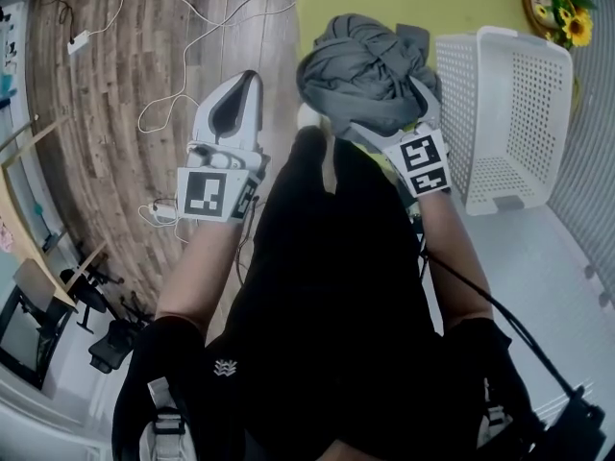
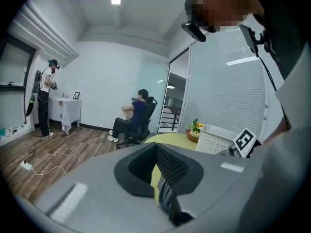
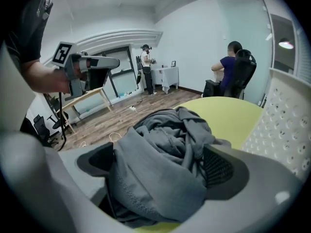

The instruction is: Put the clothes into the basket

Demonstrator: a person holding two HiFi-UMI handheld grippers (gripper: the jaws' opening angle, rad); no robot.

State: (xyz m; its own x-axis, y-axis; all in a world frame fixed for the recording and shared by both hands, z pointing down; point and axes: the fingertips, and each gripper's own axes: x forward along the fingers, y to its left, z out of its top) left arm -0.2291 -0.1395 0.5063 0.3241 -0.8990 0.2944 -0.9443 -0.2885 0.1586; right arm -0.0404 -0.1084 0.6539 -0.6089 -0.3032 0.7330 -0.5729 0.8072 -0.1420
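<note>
The right gripper [image 3: 155, 166] has its jaws spread wide, and the grey clothes [image 1: 370, 60] bulge up between them, a soft, crumpled knit bundle with stitched hems, filling the gap from one ribbed black pad to the other without being pinched. The bundle lies on the round yellow-green table [image 3: 233, 115], outside the basket. The table top is smooth and matte, and its curved edge shows beyond the cloth.

Just to the right stands the basket [image 1: 509, 94]. It is white, hard plastic, with rectangular walls perforated in neat rows, and its open mouth faces up. Its near wall is close beside the heap.

The left gripper [image 1: 235, 104] hangs off the table's left edge over the wood-plank floor [image 1: 125, 84], its jaws drawn together with nothing between them. A thin white cable [image 1: 183, 94] loops across the planks there.
</note>
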